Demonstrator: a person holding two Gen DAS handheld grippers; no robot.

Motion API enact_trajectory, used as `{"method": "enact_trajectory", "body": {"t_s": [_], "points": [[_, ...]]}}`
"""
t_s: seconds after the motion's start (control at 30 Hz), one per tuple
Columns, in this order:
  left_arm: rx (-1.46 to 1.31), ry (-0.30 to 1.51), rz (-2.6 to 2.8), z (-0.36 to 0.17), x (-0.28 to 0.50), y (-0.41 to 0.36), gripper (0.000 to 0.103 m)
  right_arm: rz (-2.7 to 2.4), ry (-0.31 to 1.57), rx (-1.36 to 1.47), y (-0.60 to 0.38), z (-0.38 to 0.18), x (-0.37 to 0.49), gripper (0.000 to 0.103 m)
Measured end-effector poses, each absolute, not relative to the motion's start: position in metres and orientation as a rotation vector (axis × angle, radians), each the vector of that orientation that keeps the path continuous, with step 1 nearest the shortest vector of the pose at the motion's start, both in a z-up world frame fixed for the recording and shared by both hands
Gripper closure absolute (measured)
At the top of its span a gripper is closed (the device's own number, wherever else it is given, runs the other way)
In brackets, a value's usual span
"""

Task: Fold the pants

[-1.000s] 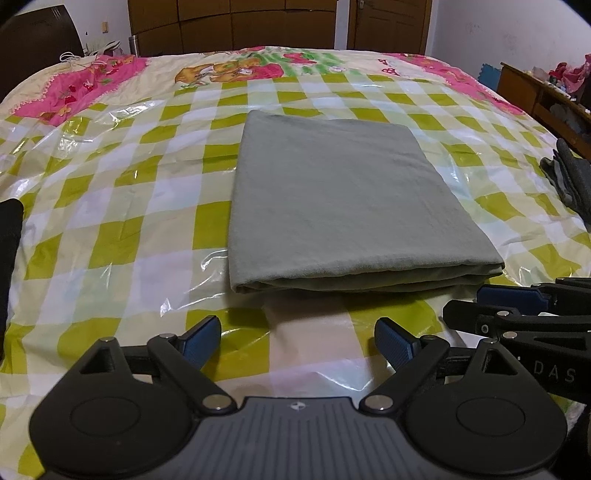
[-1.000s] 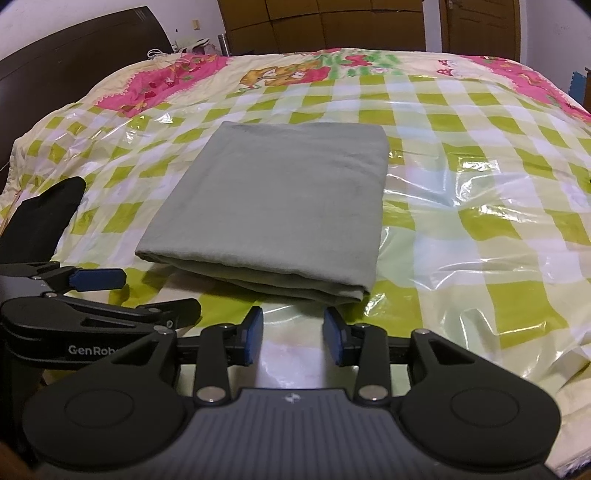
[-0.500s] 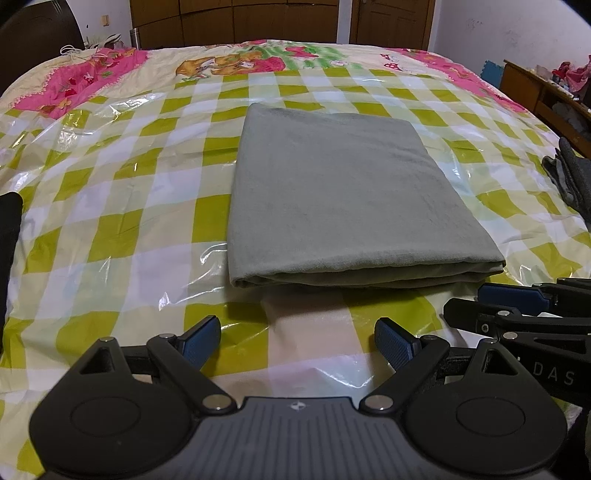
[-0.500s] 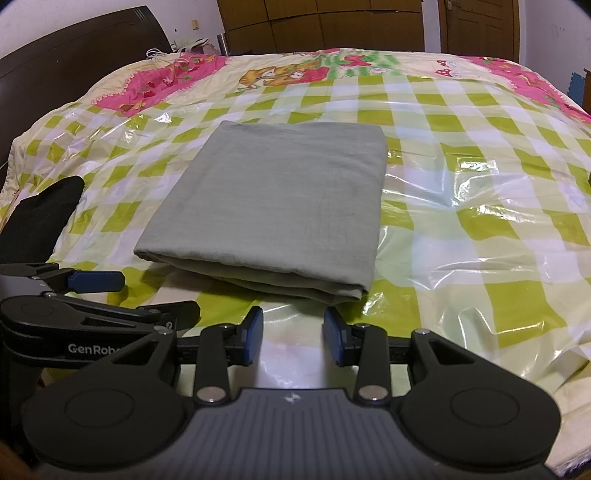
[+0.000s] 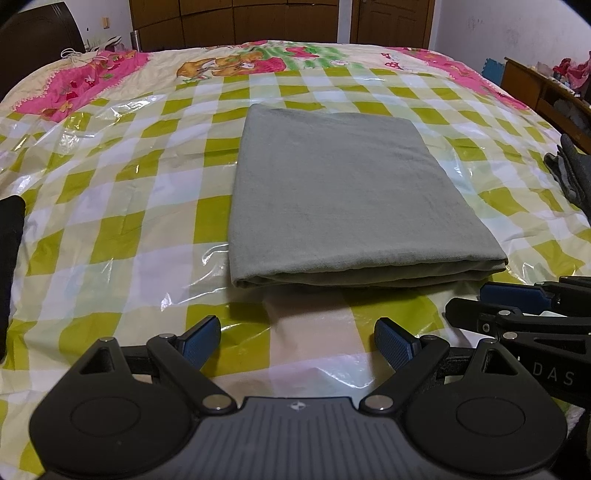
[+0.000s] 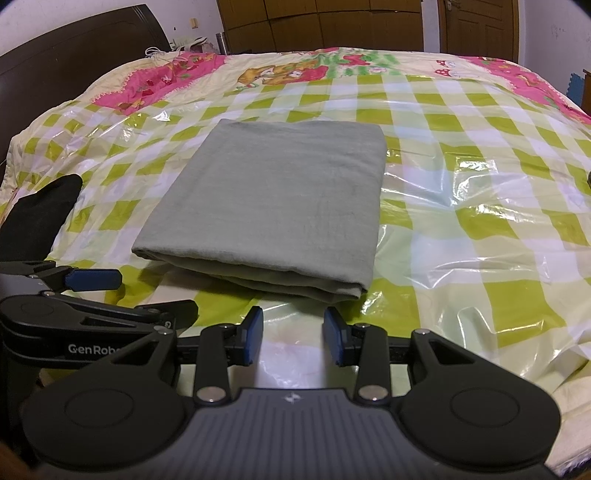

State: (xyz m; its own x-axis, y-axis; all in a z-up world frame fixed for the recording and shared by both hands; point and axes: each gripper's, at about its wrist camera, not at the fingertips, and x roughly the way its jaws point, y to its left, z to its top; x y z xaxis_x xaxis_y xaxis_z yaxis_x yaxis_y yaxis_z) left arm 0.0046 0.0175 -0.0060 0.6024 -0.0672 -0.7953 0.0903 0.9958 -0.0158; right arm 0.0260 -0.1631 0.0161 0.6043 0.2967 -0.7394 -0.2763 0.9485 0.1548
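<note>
- Grey-green pants (image 5: 351, 192), centre frame, folded flat: soft, light, limp, likely sliding on the glossy plastic sheet (image 6: 480, 206).
- Take the near layered edge.
- Left gripper (image 5: 297, 338) gapes wide, empty; right gripper (image 6: 293, 334) part-open, empty.

My left gripper (image 5: 297, 341) jaws apart, empty, just short of folded grey-green pants (image 5: 351, 206) lying flat on checked plastic bed cover (image 5: 110, 229). Right gripper (image 5: 517, 299) at right edge.

Bed under green-and-white checked cover (image 5: 122, 229) with clear plastic sheet (image 6: 480, 206) over it, pink cartoon border (image 5: 92, 81) at far end, dark headboard (image 6: 74, 55), brown wooden wardrobe (image 5: 236, 18), wooden door (image 6: 476, 26).
</note>
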Motion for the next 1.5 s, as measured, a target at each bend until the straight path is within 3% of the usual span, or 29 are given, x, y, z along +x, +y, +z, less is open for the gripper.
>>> {"method": "enact_trajectory", "body": {"t_s": [1.5], "points": [[0.039,0.917,-0.088,-0.0065,0.0037,0.0181,0.003,0.326,0.859,0.017,-0.1638,0.0157,0.0241,0.066]]}}
